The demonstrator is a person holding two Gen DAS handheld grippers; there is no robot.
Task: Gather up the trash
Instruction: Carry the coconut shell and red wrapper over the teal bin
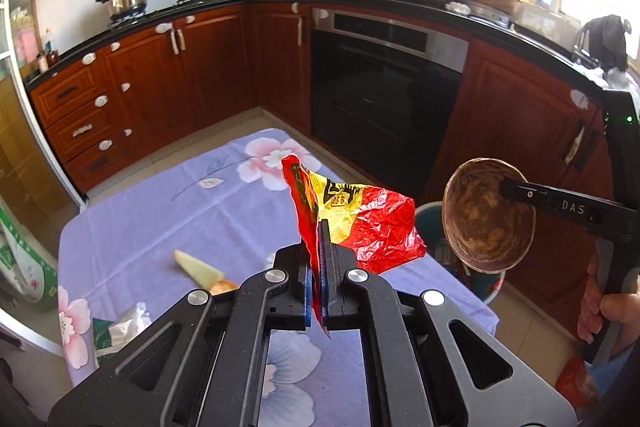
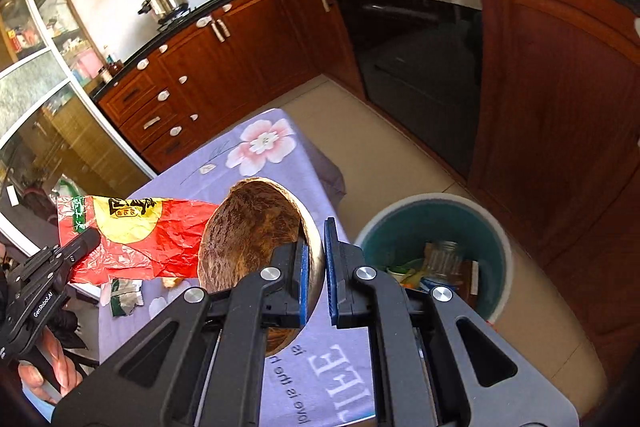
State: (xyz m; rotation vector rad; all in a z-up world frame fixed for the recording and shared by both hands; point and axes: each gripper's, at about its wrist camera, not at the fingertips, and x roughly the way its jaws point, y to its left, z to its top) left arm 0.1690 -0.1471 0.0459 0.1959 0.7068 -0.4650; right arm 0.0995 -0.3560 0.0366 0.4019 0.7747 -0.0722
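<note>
My left gripper [image 1: 320, 227] is shut on a crumpled red and yellow wrapper [image 1: 360, 223], held up above the floral tablecloth [image 1: 160, 219]. My right gripper [image 2: 316, 231] is shut on the rim of a brown hollow fruit shell [image 2: 252, 227]; the left wrist view shows the shell [image 1: 480, 219] at right, over the teal bin [image 1: 428, 215]. In the right wrist view the wrapper [image 2: 132, 239] and the left gripper [image 2: 94, 237] sit at left, and the open bin [image 2: 436, 227] with trash inside stands on the floor just right of the table.
A pale fruit slice [image 1: 196, 265], an orange scrap [image 1: 222, 286] and a tissue with a green packet [image 1: 120, 327] lie on the table. Wooden cabinets [image 1: 160, 75] and a black oven [image 1: 380, 99] line the far wall. A hand [image 1: 604, 311] holds the right gripper's handle.
</note>
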